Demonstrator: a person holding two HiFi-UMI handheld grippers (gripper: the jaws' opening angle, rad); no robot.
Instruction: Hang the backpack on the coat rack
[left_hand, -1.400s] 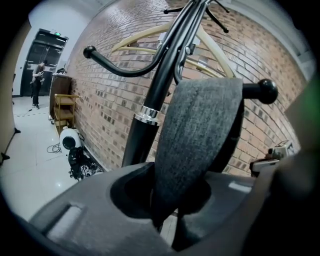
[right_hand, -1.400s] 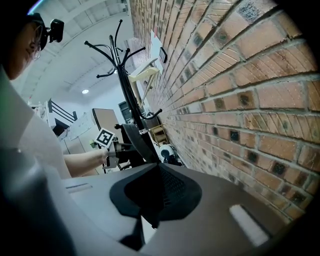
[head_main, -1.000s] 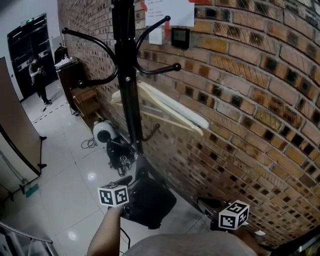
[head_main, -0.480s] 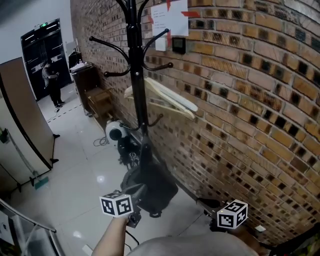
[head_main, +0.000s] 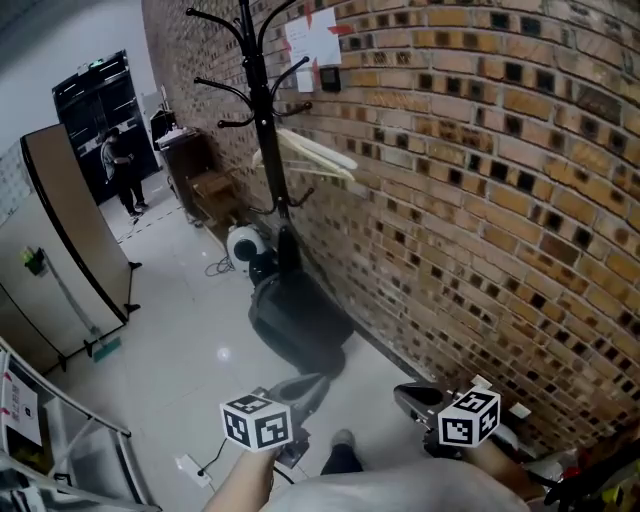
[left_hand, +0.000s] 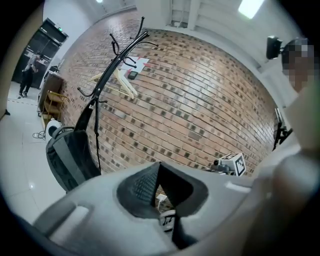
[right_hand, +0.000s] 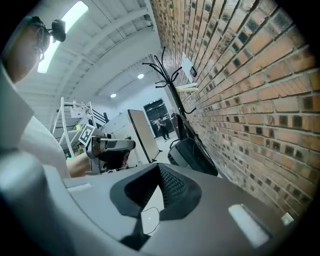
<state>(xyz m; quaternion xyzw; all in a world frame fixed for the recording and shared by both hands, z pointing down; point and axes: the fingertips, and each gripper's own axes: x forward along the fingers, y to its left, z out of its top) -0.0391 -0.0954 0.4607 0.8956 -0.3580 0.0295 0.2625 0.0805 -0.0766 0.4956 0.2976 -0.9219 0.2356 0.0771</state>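
The backpack (head_main: 298, 322) is hanging low on the coat rack (head_main: 262, 120) beside the brick wall (head_main: 480, 200). Its long axis is slanting from the strap at the pole down toward the person, and its bottom seems to be resting on the floor (head_main: 180, 330). The left gripper (left_hand: 159, 166) and right gripper (right_hand: 160, 169) are holding their jaws together on nothing, well apart from it.

I see a black coat rack (head_main: 262, 110) against a wall (head_main: 480, 180) of brown and orange bricks dotted with darker ones. The backpack (head_main: 298, 325) is black with grey panels, the floor (head_main: 170, 350) pale glossy grey, the hangers (head_main: 310, 152) cream. The left gripper (left_hand: 159, 167) and right gripper (right_hand: 159, 167) are grey with black meshed pads (left_hand: 142, 184); their 2 cubes (head_main: 258, 424) show black squares on white.
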